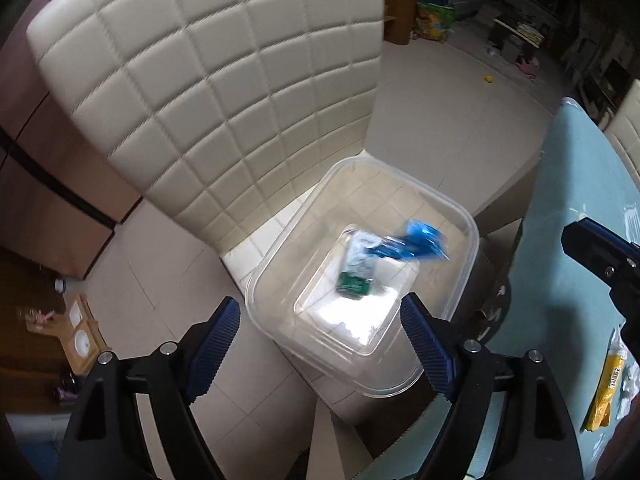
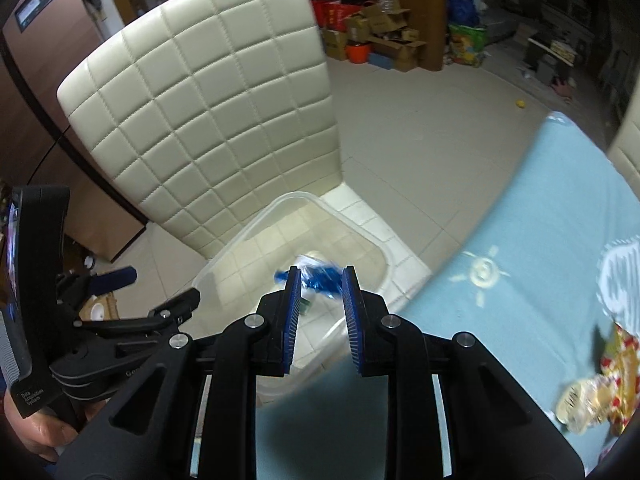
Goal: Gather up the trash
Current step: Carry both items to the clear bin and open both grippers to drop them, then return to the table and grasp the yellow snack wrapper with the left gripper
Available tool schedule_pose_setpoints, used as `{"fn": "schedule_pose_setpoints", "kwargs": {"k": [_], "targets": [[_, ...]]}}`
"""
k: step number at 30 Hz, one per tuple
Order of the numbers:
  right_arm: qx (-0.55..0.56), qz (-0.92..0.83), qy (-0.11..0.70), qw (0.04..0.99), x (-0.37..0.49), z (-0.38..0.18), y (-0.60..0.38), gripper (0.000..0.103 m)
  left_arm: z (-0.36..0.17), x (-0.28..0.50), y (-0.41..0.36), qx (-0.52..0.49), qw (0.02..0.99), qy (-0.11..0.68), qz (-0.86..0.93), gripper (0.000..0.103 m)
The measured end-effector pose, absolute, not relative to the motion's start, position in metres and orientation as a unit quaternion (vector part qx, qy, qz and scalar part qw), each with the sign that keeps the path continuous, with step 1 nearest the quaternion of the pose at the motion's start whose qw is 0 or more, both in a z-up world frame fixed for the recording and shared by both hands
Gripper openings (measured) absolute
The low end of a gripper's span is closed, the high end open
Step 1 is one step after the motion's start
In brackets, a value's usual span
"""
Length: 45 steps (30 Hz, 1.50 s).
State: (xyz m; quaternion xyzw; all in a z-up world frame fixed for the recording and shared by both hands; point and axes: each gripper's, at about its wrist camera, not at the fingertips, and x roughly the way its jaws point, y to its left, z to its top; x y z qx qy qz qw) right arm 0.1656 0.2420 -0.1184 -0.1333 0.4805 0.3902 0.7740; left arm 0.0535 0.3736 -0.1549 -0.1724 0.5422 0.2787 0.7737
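Above the clear tub point(image 1: 460, 216), left gripper point(image 1: 320, 328) is hanging released, right gripper point(image 2: 320, 280) clenched empty; 1 blue wrapper point(image 1: 416, 244) is risking overshooting the rim.

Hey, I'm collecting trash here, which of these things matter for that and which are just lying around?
For the job: clear container, blue wrapper, green and white packet, yellow wrapper, red and gold wrapper.
Lying about: cream chair, cardboard boxes, orange bucket.
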Motion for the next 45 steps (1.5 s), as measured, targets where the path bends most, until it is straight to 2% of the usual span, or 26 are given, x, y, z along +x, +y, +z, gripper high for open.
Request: {"fn": "schedule_pose_setpoints", "kwargs": {"k": [7,9,10,11,22,32,38,45], "targets": [[-0.133,0.386,0.493,0.768,0.162,-0.127,0.244,0.027,-0.165,0.041,0.372,-0.184,0.764,0.552,0.278,0.080],[-0.137,0.372,0.498,0.771,0.159,-0.127,0.233,0.054,-0.163,0.041,0.367,-0.182,0.767,0.551,0.272,0.080],[-0.138,0.365,0.495,0.776,0.157,-0.125,0.227,0.081,-0.160,0.042,0.363,-0.182,0.770,0.549,0.267,0.080],[-0.133,0.352,0.484,0.790,0.154,-0.121,0.216,0.085,-0.158,0.042,0.358,-0.181,0.773,0.548,0.262,0.080],[-0.081,0.243,0.481,0.838,0.122,-0.094,0.076,0.084,-0.117,0.057,0.267,-0.122,0.822,0.531,0.167,0.080],[-0.017,0.105,0.513,0.852,0.075,-0.111,-0.066,0.099,-0.107,0.064,0.139,-0.038,0.841,0.537,0.044,0.080],[0.006,0.062,0.534,0.843,0.051,-0.130,-0.115,0.100,-0.120,0.070,0.091,-0.019,0.831,0.557,0.002,0.080],[0.000,0.063,0.548,0.834,0.037,-0.147,-0.124,0.100,-0.132,0.075,0.072,-0.007,0.824,0.567,-0.001,0.080]]}}
